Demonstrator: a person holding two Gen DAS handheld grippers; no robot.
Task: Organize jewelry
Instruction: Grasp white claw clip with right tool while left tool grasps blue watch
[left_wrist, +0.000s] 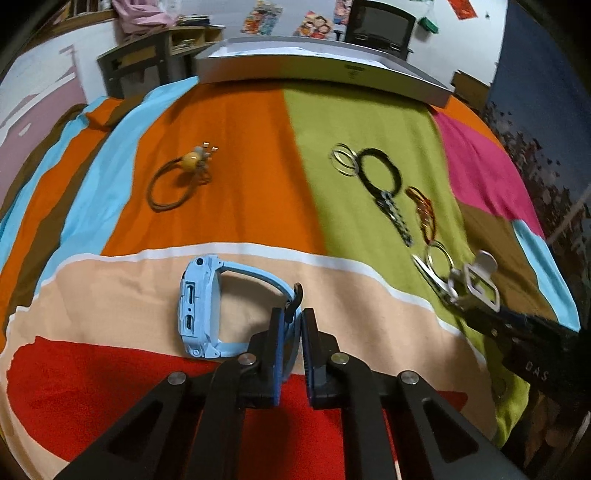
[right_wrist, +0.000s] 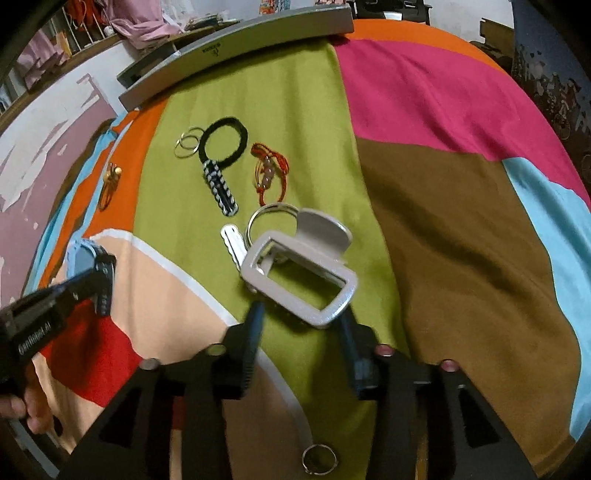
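Observation:
A light blue watch (left_wrist: 199, 306) lies on its side on the striped cloth, and my left gripper (left_wrist: 292, 321) is shut on its strap. That gripper also shows at the left of the right wrist view (right_wrist: 99, 280), with the watch (right_wrist: 83, 254) just beyond it. My right gripper (right_wrist: 300, 323) is shut on a pale hair claw clip (right_wrist: 299, 280), held a little above the green stripe. In the left wrist view the clip (left_wrist: 480, 280) sits at the tip of the right gripper (left_wrist: 469, 301).
On the green stripe lie key rings (right_wrist: 189, 146), a black hair tie with a braided tag (right_wrist: 221, 155), a red cord bracelet (right_wrist: 269, 170) and a key on a ring (right_wrist: 236, 243). A brown hair tie with a yellow bead (left_wrist: 177, 181) lies on the orange stripe. A grey tray (left_wrist: 321, 74) stands at the far edge.

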